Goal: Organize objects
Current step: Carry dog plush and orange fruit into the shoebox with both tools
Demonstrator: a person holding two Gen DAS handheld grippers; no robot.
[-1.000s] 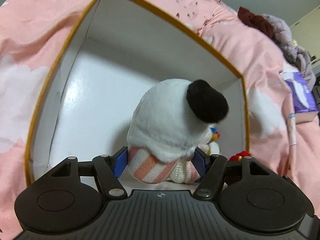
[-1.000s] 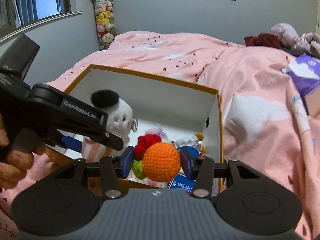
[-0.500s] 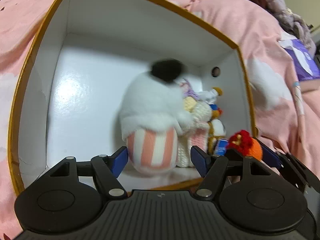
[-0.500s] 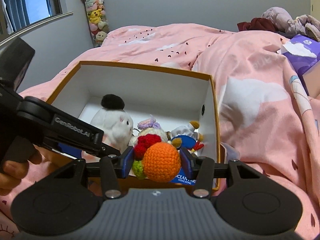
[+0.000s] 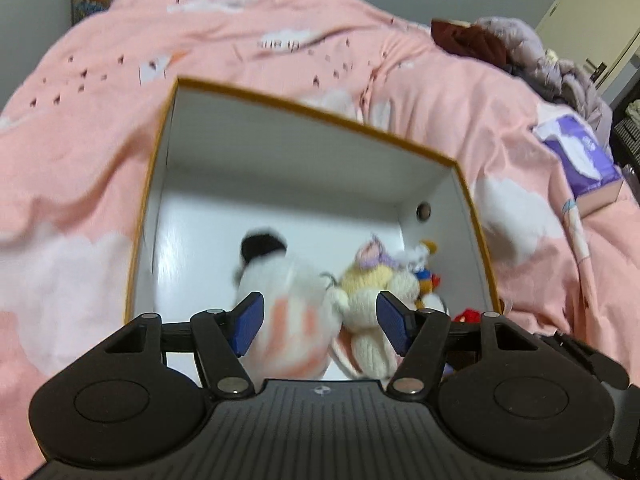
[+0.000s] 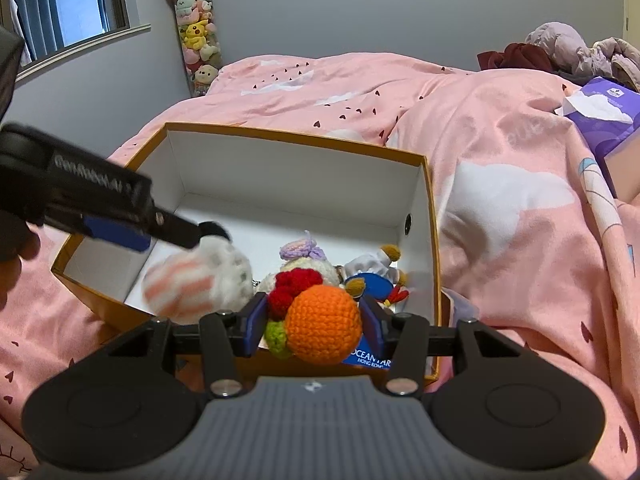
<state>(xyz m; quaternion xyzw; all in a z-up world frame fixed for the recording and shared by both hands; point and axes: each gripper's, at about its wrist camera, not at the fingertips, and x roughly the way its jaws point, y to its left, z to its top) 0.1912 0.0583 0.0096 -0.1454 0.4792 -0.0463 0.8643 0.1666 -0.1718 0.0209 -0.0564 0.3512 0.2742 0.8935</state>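
A white cardboard box with an orange rim [image 5: 312,114] [image 6: 296,134] sits open on the pink bedspread. Inside it lies a white plush with a black ear and pink stripes [image 5: 292,300] [image 6: 200,280], blurred and tipped on its side. My left gripper [image 5: 320,320] [image 6: 168,232] hangs just above that plush; its jaws are closing, but the pads do not press on it. My right gripper [image 6: 315,330] is shut on an orange crochet toy with red and green bits [image 6: 320,316], held over the box's near right corner.
More small toys fill the box's right end: a crochet doll with a purple bow [image 6: 304,256] and a blue duck figure [image 6: 372,276]. A purple tissue box [image 6: 604,116] and piled clothes [image 6: 560,48] lie at the far right. A hand [image 6: 16,256] holds the left gripper.
The left gripper let go of the white plush and rose; the plush dropped and tipped over inside the box. The right gripper kept still with the orange toy.
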